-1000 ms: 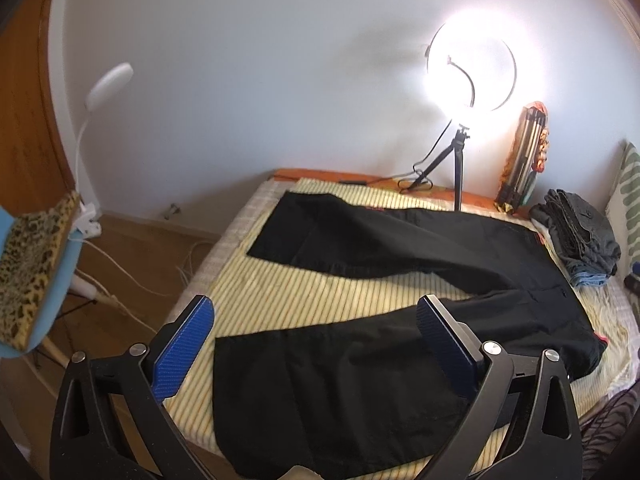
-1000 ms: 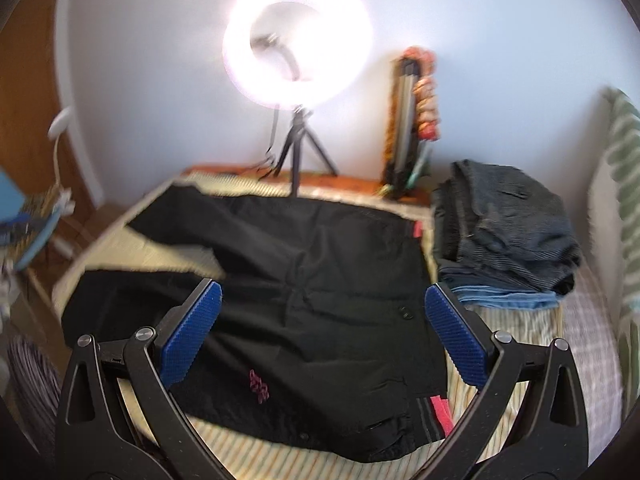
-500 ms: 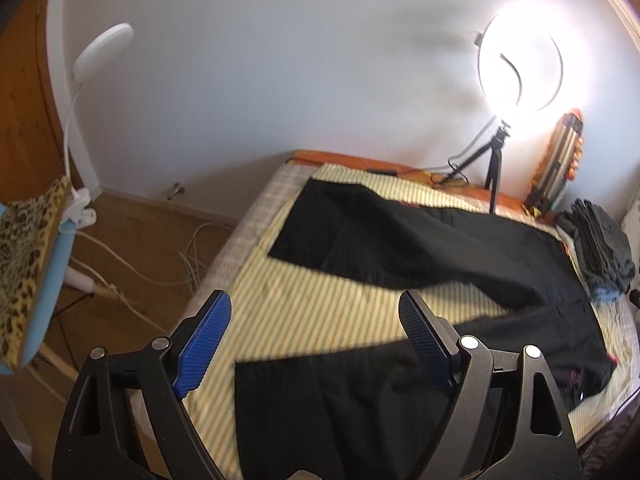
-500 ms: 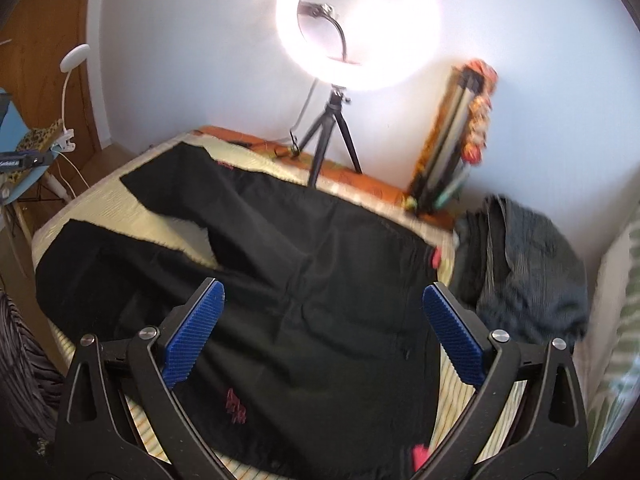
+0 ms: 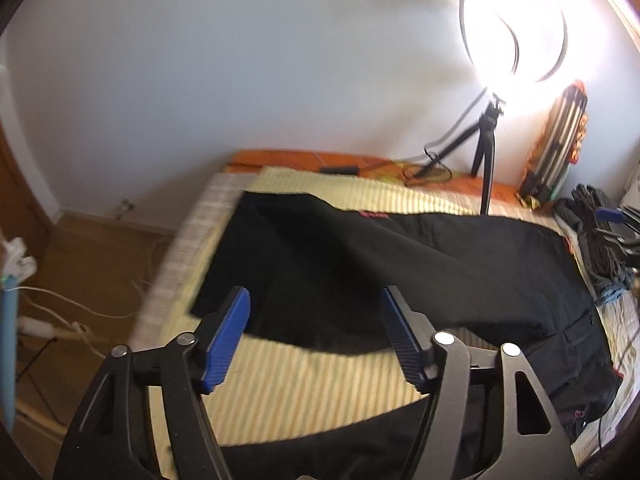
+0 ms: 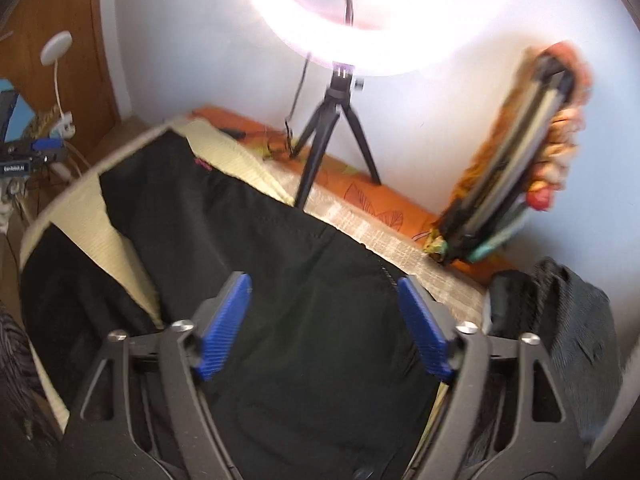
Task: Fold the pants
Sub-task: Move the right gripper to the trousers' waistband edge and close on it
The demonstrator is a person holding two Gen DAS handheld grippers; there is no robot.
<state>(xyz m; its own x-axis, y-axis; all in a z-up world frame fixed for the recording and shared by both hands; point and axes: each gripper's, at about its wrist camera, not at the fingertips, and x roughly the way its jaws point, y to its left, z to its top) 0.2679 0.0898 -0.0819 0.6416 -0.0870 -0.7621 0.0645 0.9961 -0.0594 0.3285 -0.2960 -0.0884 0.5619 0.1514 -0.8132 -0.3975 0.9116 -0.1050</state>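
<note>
**Two grippers closing in over spread black pants**

Lying flat and opened out across the striped bedcover (image 5: 320,384): black pants (image 5: 400,264), legs splayed apart toward the foot of the bed, waist toward the pile of folded clothes (image 6: 576,320). Probably spread this way to leave each leg free for lifting and laying over the other.

Hovering above the far leg's lower part: left gripper (image 5: 316,340), jaws narrowing but apart, nothing between the blue pads. Hanging over the upper part of the pants, near the waist: right gripper (image 6: 322,324), jaws likewise closing, pinching nothing yet. Seemingly lining up on one leg, ready for taking hold of its edge.

Shining from the far side on its tripod: ring light (image 5: 516,20).

Showing no containers anywhere; only the folded pile sitting beside the waist.
</note>
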